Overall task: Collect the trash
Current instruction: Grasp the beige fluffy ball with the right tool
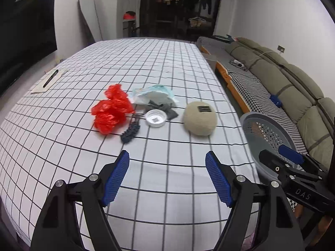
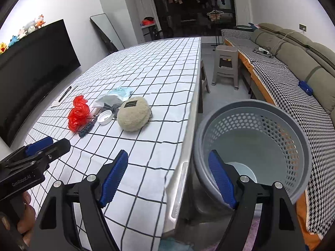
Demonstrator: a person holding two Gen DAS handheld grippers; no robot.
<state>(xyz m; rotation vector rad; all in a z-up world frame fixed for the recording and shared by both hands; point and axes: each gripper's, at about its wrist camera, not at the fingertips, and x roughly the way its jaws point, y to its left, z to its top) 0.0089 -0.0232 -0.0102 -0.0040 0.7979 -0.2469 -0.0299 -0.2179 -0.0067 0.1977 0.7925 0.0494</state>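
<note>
On the checked tablecloth lies a cluster: a crumpled red plastic bag, a white and light-blue wrapper, a grey scrap, a white jar lid, a dark braided piece and a beige fuzzy pouch. My left gripper is open and empty, over the cloth in front of the cluster. My right gripper is open and empty at the table's right edge, beside the grey perforated bin. The bin also shows in the left wrist view.
A pen on a paper sheet lies at the table's left side. A grey plastic stool stands past the bin. A sofa with a houndstooth cover runs along the right. A dark TV screen is on the left wall.
</note>
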